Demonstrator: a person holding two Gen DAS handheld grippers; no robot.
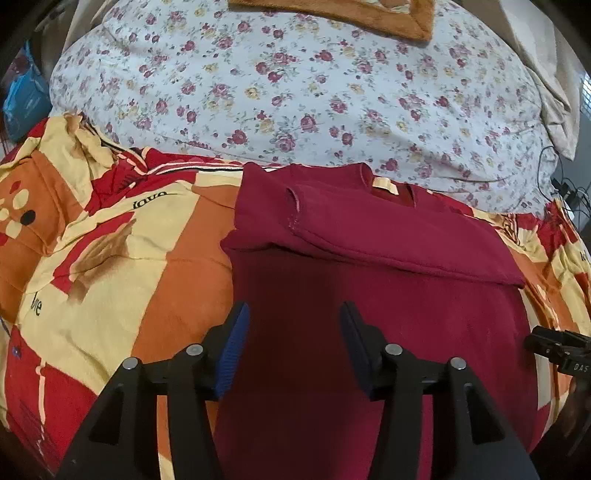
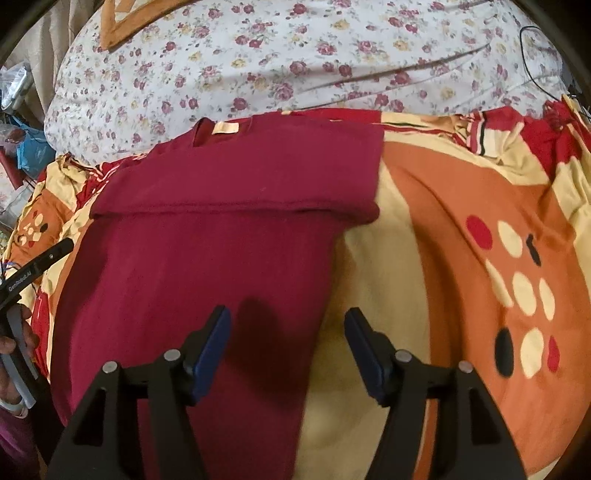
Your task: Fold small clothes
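Observation:
A maroon shirt (image 1: 369, 314) lies flat on a red, orange and cream blanket (image 1: 110, 258), its neck with a cream label (image 1: 384, 186) at the far end. A folded layer covers its far half, and that layer's edge (image 2: 229, 214) runs across the cloth. My left gripper (image 1: 293, 326) hovers open over the shirt's near left part, nothing between its blue pads. My right gripper (image 2: 288, 328) is open above the shirt's right edge (image 2: 325, 295), straddling cloth and blanket without pinching. Each gripper shows at the other view's rim: the right one (image 1: 554, 349) and the left one (image 2: 37, 262).
A white floral quilt (image 1: 295, 92) bulges beyond the shirt, with a brown fleece (image 1: 369, 14) on its far side. Black cables (image 1: 565, 192) trail at the bed's right. A blue bag (image 2: 33, 155) and clutter sit off the left side. A hand (image 2: 14, 347) grips the left tool.

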